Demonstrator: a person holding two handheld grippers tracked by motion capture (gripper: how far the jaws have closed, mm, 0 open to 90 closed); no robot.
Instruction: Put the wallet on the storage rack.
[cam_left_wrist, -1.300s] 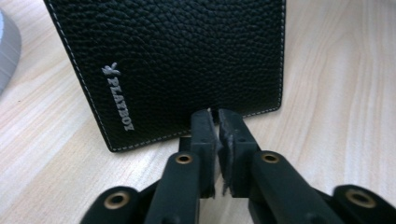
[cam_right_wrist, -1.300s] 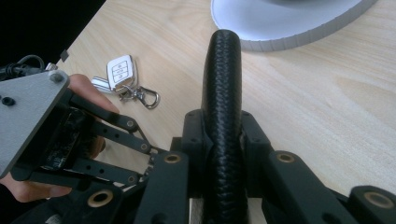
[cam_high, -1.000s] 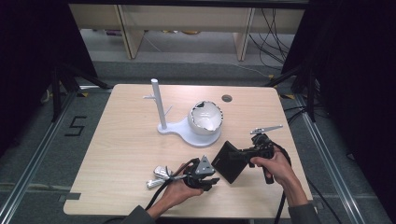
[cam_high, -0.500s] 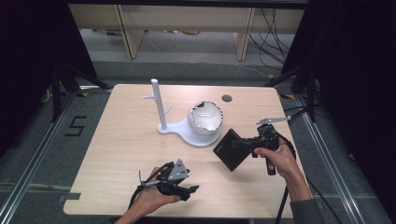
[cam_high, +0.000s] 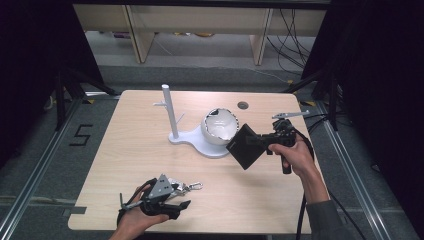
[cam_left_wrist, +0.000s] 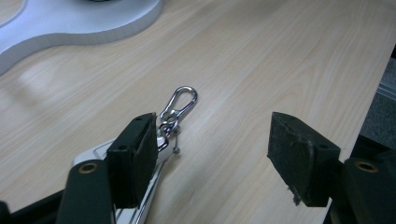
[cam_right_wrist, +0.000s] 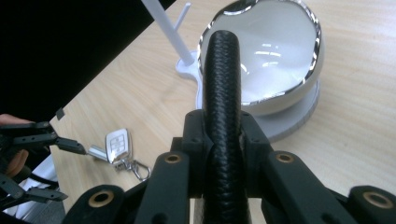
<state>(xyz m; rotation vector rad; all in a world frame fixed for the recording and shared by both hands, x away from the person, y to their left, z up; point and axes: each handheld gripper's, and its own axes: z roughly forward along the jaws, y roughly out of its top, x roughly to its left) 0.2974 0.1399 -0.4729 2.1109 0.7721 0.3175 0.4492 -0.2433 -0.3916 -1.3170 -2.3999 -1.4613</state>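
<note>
- Right gripper (cam_high: 264, 143): jaws clenched on the edge of a black wallet (cam_high: 246, 146), a flat square with a woven leather texture. In the right gripper view the wallet (cam_right_wrist: 222, 107) is seen edge-on, its rounded spine running straight up between the pads and out past them.
- Wallet orientation, high view: held off the table, tilted so it reads as a diamond; one corner points toward the white bowl (cam_high: 220, 125), the gripped side toward the person's right hand (cam_high: 297, 157). It sits just right of the bowl and overlaps the stand's base in that view; contact cannot be told.
- Left gripper (cam_high: 182, 197): jaws released, wide apart, nothing between the pads. It lies low at the near left part of the wooden table (cam_high: 125, 145), held in the left hand (cam_high: 137, 220).
- Left gripper view: the left pad sits right beside a key fob with a silver clip (cam_left_wrist: 180, 105); pad-to-fob contact cannot be told. The clip points away from the gripper across the wood. The right pad (cam_left_wrist: 301, 161) is frayed at its lower edge.
- Right gripper view: the fob (cam_right_wrist: 116, 147) is white and silver, flat on the table, ring and clip trailing from it.
- Farther out: a white stand (cam_high: 170, 112) with an upright post and small side pegs; its flat base carries the glossy bowl, silver-rimmed.
</note>
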